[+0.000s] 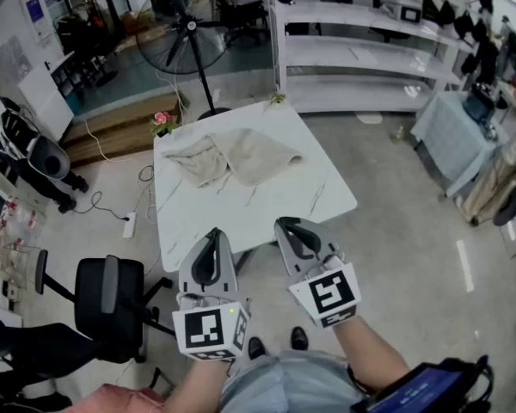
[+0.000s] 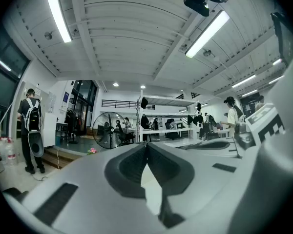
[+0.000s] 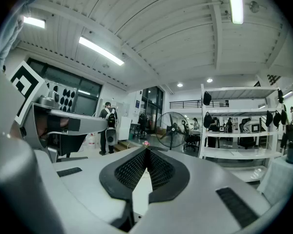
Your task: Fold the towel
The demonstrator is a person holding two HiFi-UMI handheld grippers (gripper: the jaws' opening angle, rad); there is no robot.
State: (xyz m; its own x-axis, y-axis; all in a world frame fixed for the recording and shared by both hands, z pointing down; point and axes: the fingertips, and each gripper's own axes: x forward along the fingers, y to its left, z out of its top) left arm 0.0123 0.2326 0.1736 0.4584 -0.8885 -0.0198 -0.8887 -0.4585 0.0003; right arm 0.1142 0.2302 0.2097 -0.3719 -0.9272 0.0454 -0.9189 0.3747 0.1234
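You hold the left gripper [image 1: 213, 232] and right gripper [image 1: 281, 225] at lower centre, each pressed together on nothing. The towel [image 1: 232, 157] lies crumpled upper centre on the table [image 1: 318, 192]. It looks soft, light and limp; pinch its corners, probably along the right edge.

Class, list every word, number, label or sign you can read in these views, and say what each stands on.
No text is readable in any view.
On the left gripper, the marker cube: black-and-white square pattern, no letters.
On the right gripper, the second marker cube: a pattern only.
The blue poster on the far wall: too small to read.
The blue notice by the doorway: too blurred.
The towel: no print shows.
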